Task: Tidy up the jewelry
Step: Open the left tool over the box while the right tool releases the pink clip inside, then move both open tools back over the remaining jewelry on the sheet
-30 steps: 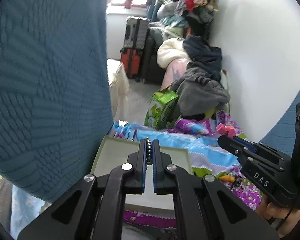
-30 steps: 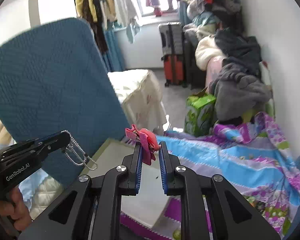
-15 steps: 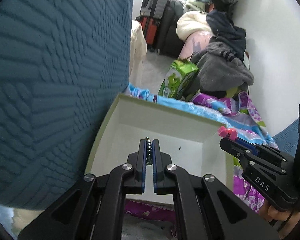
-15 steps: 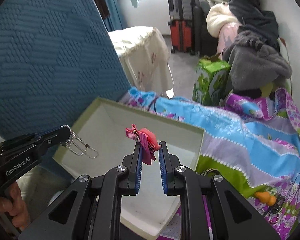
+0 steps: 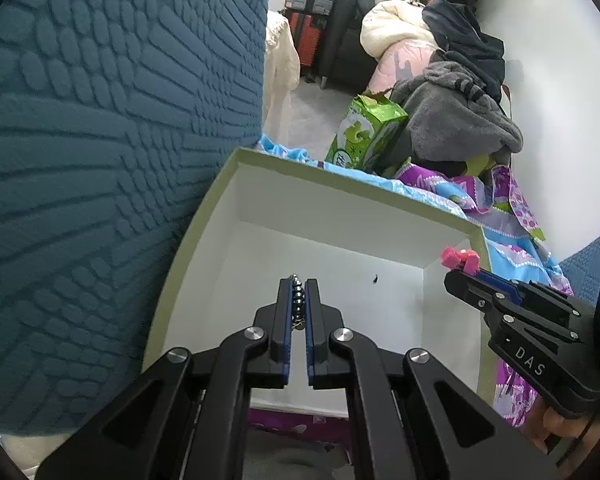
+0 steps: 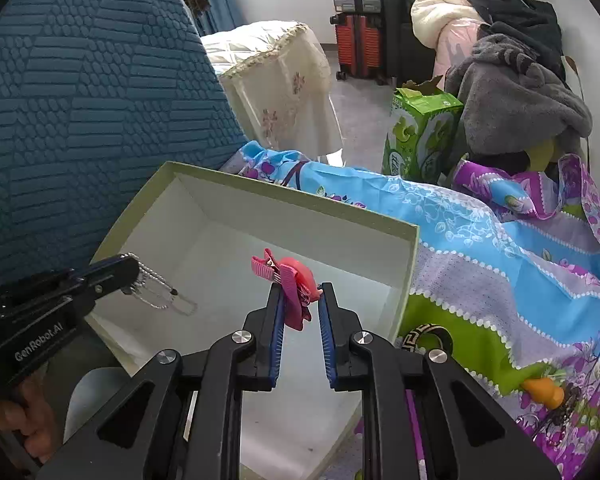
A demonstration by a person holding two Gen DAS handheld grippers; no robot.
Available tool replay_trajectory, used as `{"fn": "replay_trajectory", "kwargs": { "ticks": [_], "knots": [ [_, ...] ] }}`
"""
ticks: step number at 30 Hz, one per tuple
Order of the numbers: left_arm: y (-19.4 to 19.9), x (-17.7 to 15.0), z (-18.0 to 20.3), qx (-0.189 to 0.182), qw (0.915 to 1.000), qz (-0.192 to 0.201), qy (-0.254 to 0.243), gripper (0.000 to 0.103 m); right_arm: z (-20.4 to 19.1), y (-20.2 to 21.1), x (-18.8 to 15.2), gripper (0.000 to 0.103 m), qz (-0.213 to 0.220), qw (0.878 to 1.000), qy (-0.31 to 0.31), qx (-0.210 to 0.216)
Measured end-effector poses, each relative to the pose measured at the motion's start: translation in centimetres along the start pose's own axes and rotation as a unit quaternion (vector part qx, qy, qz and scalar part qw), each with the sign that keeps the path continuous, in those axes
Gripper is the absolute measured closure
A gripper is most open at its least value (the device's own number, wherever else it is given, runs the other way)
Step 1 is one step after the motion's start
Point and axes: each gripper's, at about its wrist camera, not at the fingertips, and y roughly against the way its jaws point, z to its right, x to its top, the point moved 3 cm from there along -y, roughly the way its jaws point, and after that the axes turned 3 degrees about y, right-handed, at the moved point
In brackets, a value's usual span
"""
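Left gripper [image 5: 299,285] over open green-rimmed box [image 5: 332,178], jaws pinching bead chain [image 6: 156,294] that dangles inside box; right gripper [image 6: 298,292] beside it over same box, jaws clamped on pink hair clip [image 6: 290,280]; box on patterned bedsheet [image 6: 500,248]

Silver ball-bead chain [image 6: 156,290]: fine metal links, pinched at one end between narrow blue pads; loops hang over the box's left interior, a small dark bead or clasp on the strand.

Pink plastic hair clip [image 6: 290,284]: ribbed alligator type with a coral rounded top, held tilted above the box's interior.

Open square cardboard box [image 6: 296,196]: olive-green rim, white inside, on a patterned cloth.
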Motion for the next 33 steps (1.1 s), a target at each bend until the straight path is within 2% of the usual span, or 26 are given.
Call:
{"fn": "replay_trajectory", "kwargs": {
  "ticks": [1,2,3,4,6,11,23,27,33],
  "knots": [
    [0.4,0.2,-0.1,0.004,1.0,0.004,0.002,0.097,0.1,0.0,0.1,0.085,0.0,1.0,-0.001,0.002],
    [0.6,0.3,-0.2,0.003,1.0,0.009,0.003,0.096,0.2,0.3,0.2,0.074,0.003,1.0,-0.003,0.003],
    [0.8,0.4,-0.2,0.003,0.9999,0.011,0.003,0.088,0.3,0.6,0.3,0.069,0.006,1.0,-0.004,0.002],
    [1.1,0.5,-0.2,0.006,0.9999,0.013,0.003,0.072,0.4,1.1,0.4,0.067,0.013,1.0,-0.005,0.003],
    [1.9,0.7,0.0,0.012,0.9996,0.027,0.0,0.056,0.5,1.9,0.6,0.065,0.023,1.0,-0.005,0.002],
    [4.5,1.3,0.9,0.006,0.9986,0.053,-0.009,0.055,0.9,4.7,1.4,0.065,0.052,0.999,-0.004,-0.002],
    [13.9,2.6,4.9,-0.023,0.9896,0.138,-0.031,0.054,1.9,15.5,3.0,0.065,0.151,0.988,0.003,-0.016],
    [16.7,2.8,6.7,-0.032,0.9853,0.163,-0.039,0.054,2.8,19.2,2.7,0.065,0.183,0.983,0.003,-0.023],
    [18.7,2.1,9.9,-0.052,0.9809,0.179,-0.055,0.054,4.7,22.6,1.2,0.065,0.202,0.979,0.001,-0.038]
  ]
}}
